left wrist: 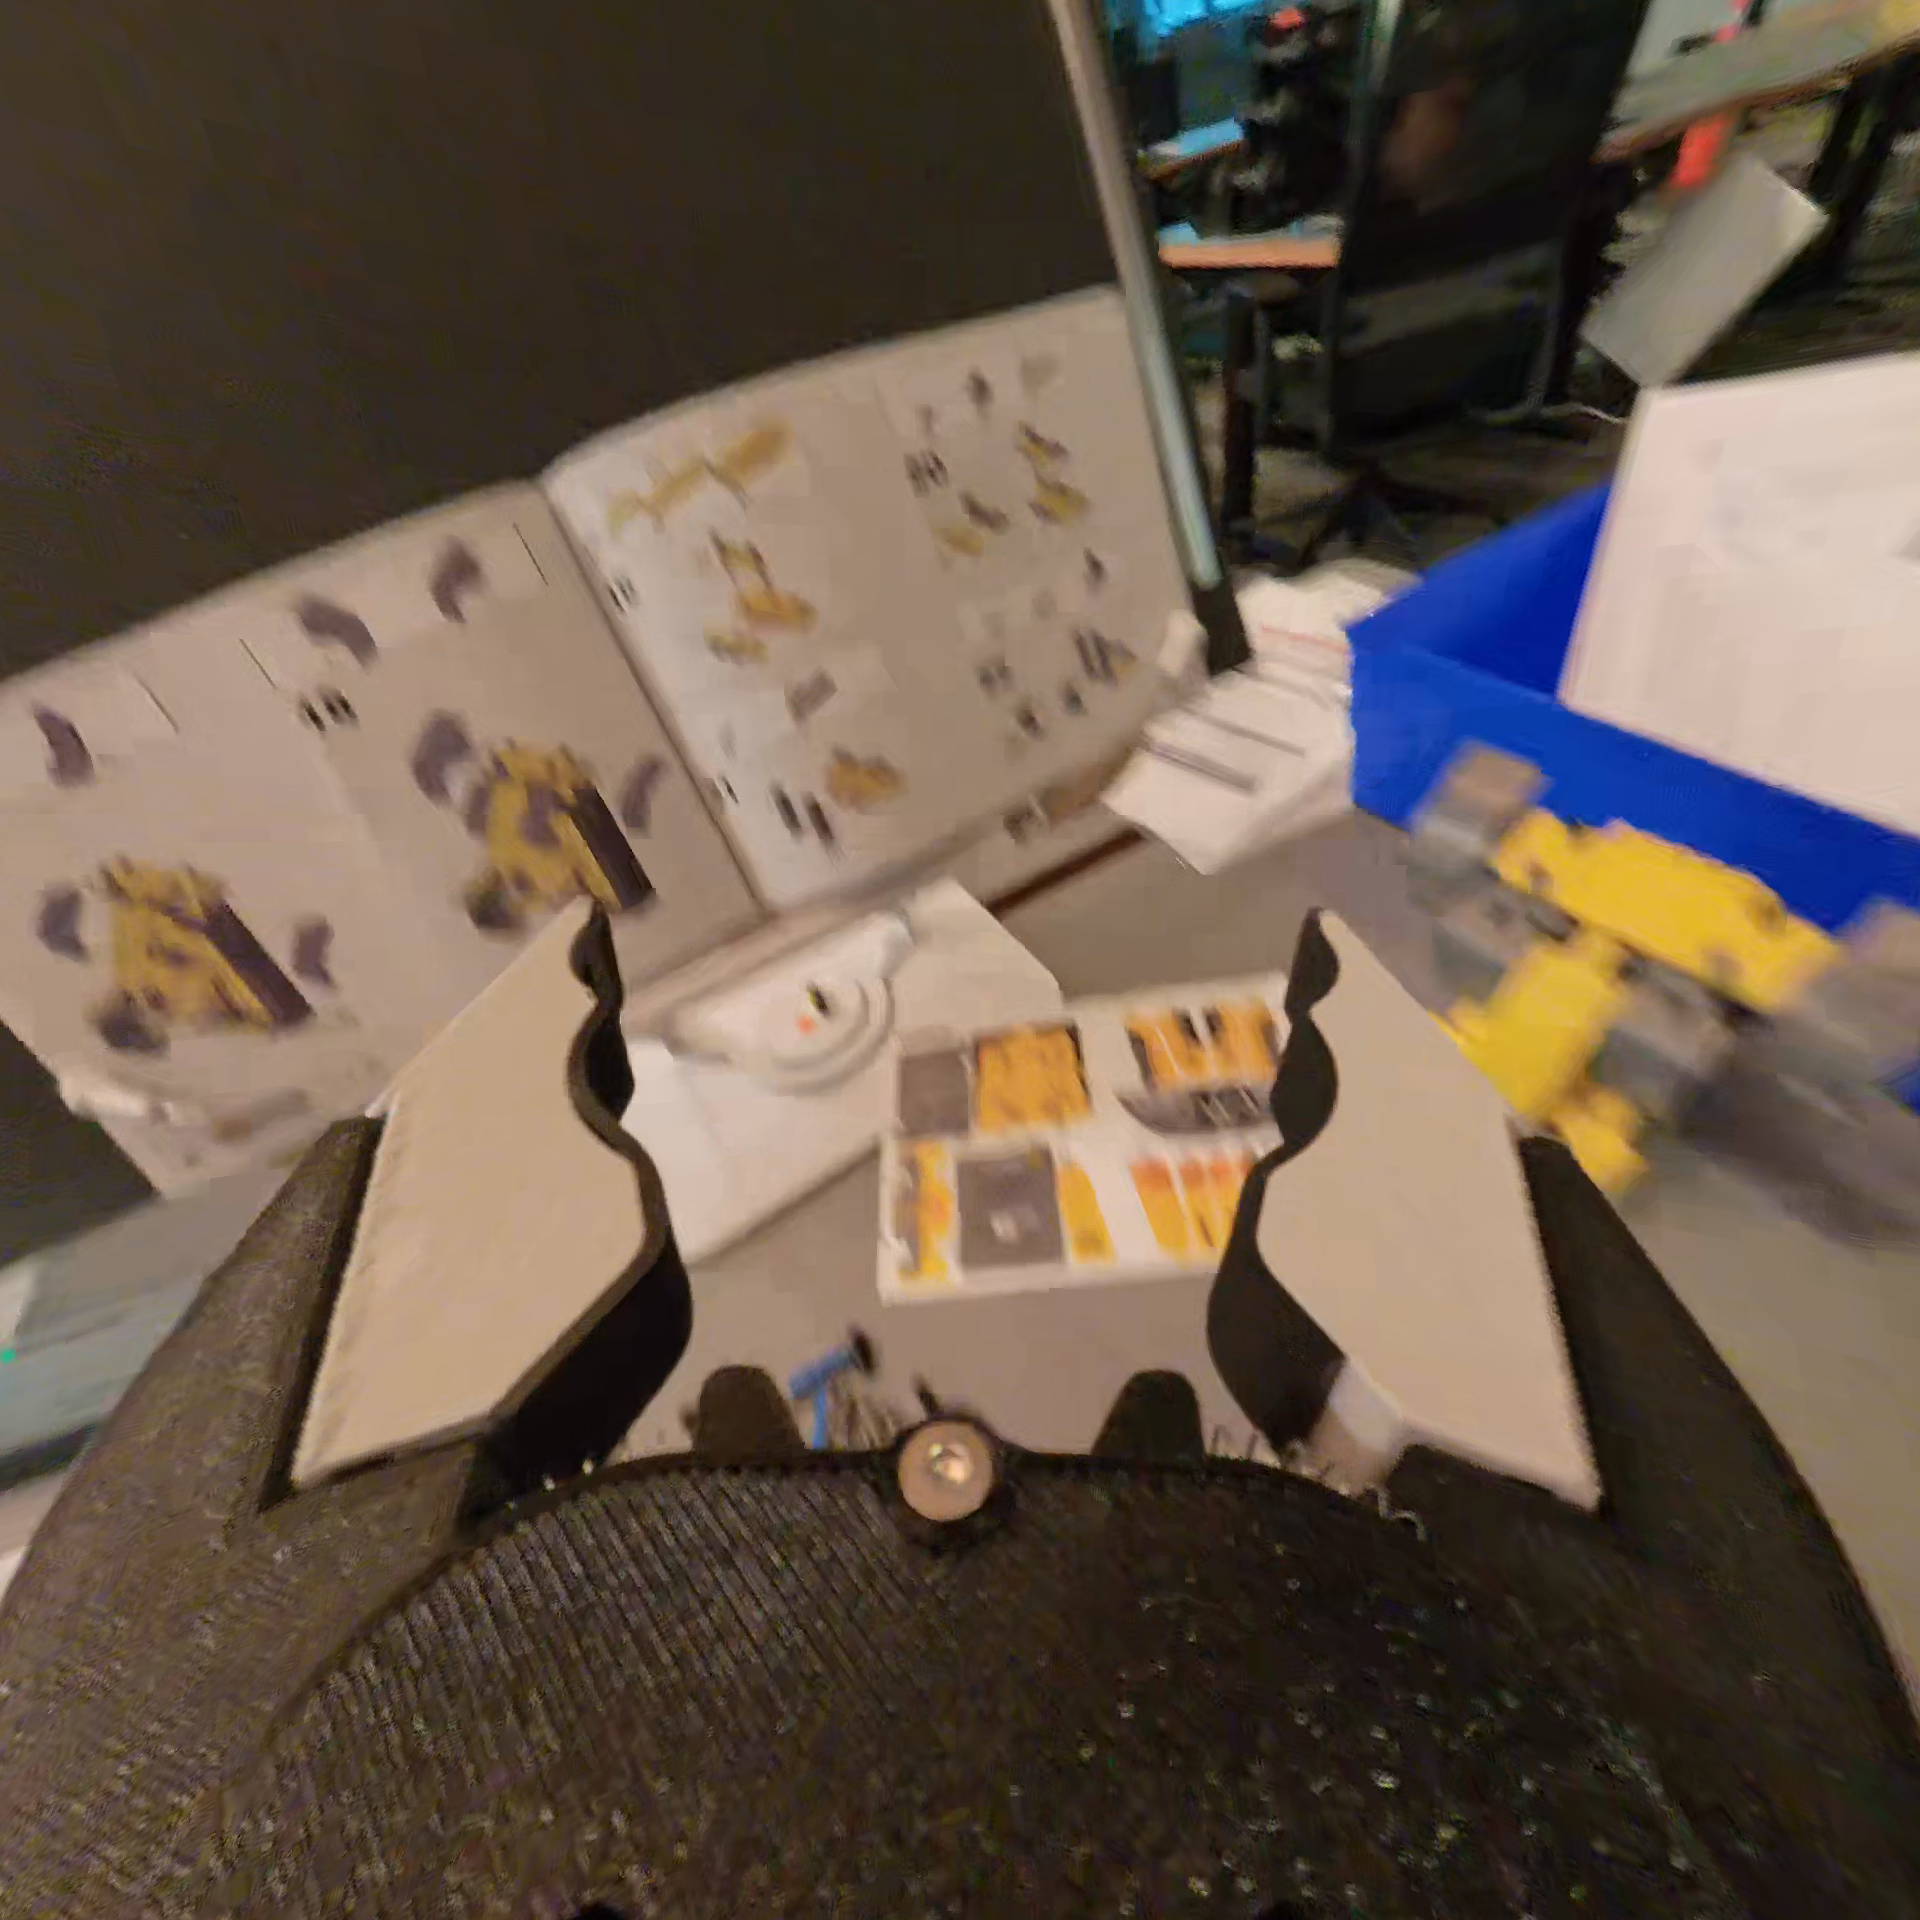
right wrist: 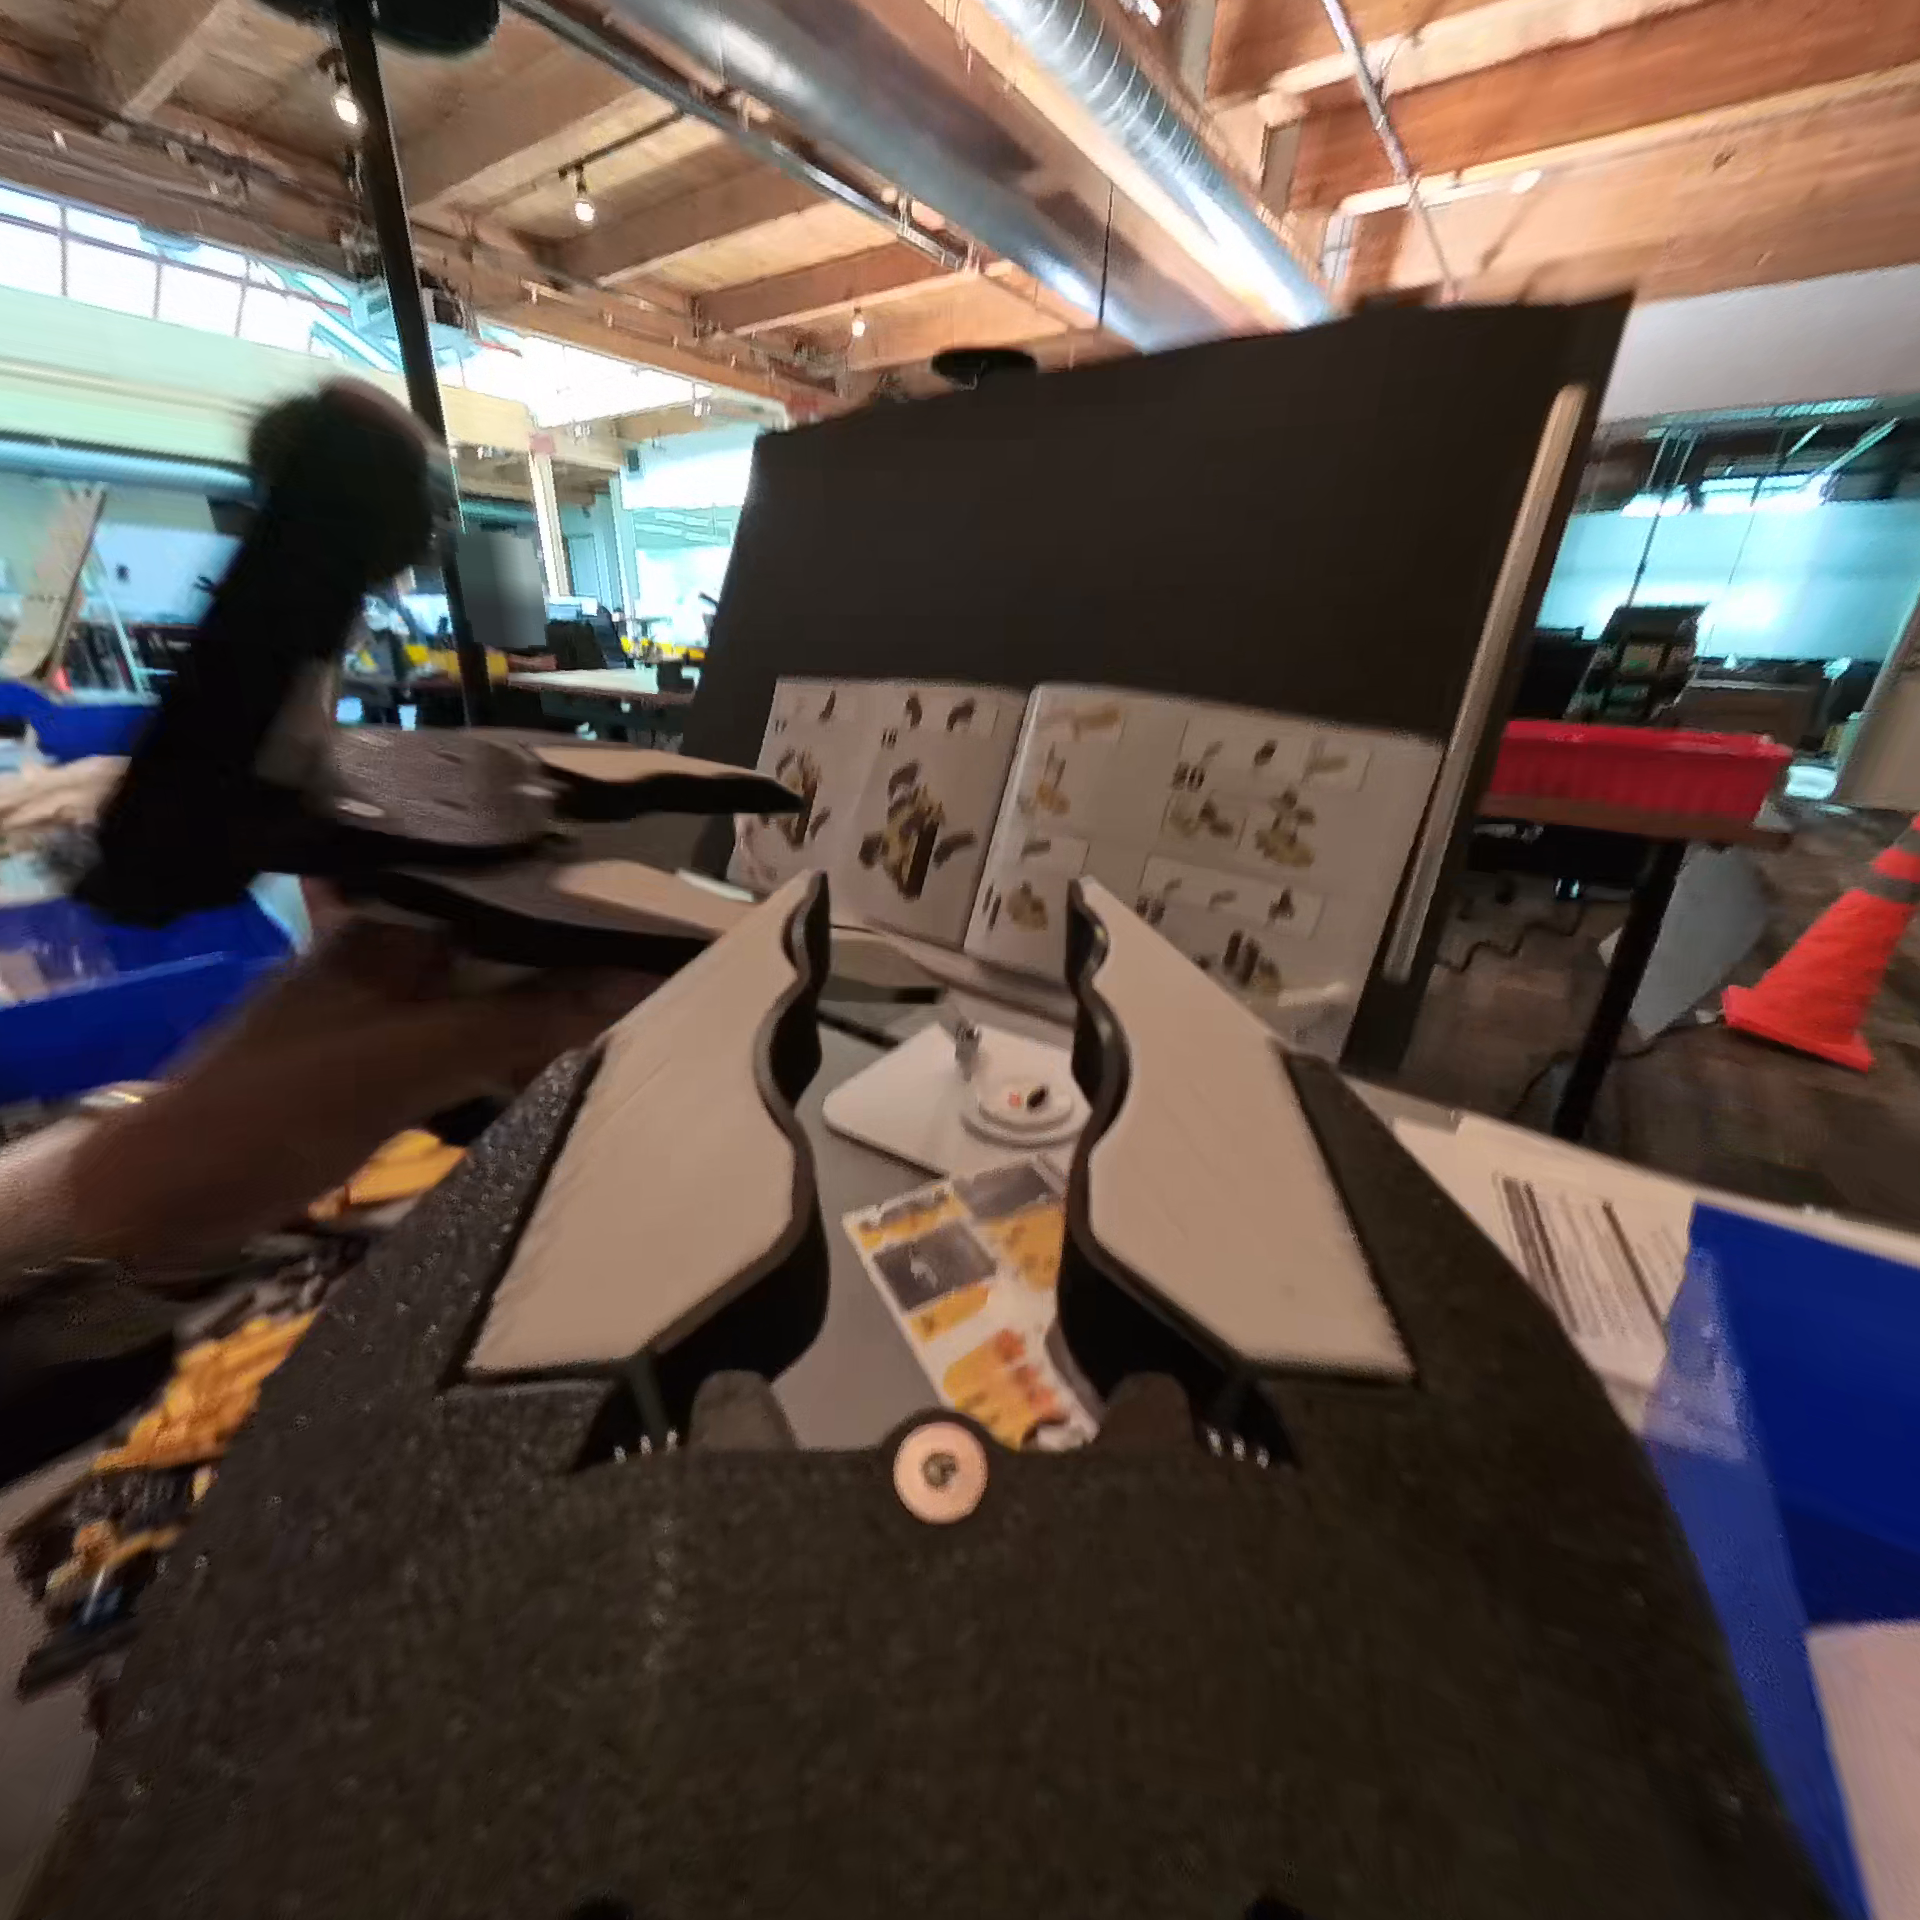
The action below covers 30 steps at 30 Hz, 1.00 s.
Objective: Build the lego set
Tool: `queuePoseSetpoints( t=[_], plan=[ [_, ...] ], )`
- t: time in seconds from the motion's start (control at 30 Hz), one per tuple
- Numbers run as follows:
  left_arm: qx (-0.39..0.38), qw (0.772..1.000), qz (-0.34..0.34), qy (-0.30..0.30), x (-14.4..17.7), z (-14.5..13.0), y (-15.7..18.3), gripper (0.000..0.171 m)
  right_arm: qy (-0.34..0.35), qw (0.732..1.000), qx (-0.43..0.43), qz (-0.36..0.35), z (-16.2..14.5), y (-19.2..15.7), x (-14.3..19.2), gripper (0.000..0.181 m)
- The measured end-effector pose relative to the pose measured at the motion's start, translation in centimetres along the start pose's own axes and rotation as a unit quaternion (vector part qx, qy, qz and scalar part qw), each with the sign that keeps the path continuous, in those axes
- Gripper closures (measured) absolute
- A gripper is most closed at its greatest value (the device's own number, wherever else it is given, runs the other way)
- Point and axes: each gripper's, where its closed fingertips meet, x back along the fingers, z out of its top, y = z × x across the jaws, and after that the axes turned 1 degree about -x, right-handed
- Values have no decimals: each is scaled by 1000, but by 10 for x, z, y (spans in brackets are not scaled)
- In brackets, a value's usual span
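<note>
The left hand-held gripper (left wrist: 951, 935) hangs above the grey tabletop (left wrist: 1039, 1351) with its fingers spread wide and nothing between them. Nearest to it, seen through the gap, lies a small glossy sheet of yellow, orange and grey picture panels (left wrist: 1081, 1132). A round white plastic disc on a white base (left wrist: 831, 1023) sits just beyond, toward 11 o'clock. A yellow and grey toy-brick vehicle (left wrist: 1590, 977), blurred, lies at 2 o'clock beside a blue plastic bin (left wrist: 1475, 717).

The right hand-held gripper (right wrist: 945, 899) is also empty, its fingers parted more narrowly. The same picture sheet (right wrist: 971, 1288) lies below its gap, long axis running from 7 to 1 o'clock, with the white disc (right wrist: 1023, 1112) beyond it.

An open white instruction booklet (right wrist: 1091, 821) showing yellow brick assemblies leans against a black panel (right wrist: 1195, 540) at 12 o'clock. The left tool appears again at 9 o'clock in the right wrist view, blurred.

The booklet, sheet and white papers at 3 o'clock carry print, but blur leaves none of it legible, and no brand can be made out.
</note>
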Motion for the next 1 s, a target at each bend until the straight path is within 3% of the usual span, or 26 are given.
queuePoseSetpoints(
  t=[0.1,0.2,0.27,0.37,0.47,0.6,0.67,0.9,1.0],
  plan=[
    [-46,995,87,-3,-57,22,-30,44,6,999,12,-39,38,18,-12,138],
    [-100,975,181,-76,-101,3,-51,43,-11,993,73,-95,64,40,-21,138],
    [-84,975,186,-92,-118,-8,-50,54,16,989,89,-120,88,52,-19,139],
    [-40,984,162,-56,-123,-3,-48,47,59,989,56,-122,111,67,-9,144],
    [-63,982,168,-52,-123,-3,-52,49,52,991,48,-117,112,80,-4,144],
    [-47,983,178,-25,-114,4,-66,84,48,991,42,-120,109,97,1,144],
    [-29,987,158,-23,-111,6,-69,91,49,991,29,-119,107,103,2,143],
    [22,995,93,-6,-86,6,-79,107,13,996,15,-88,81,93,-19,142],
    [50,998,47,8,-69,0,-82,98,-31,998,0,-48,53,71,-41,138]
  ],
)
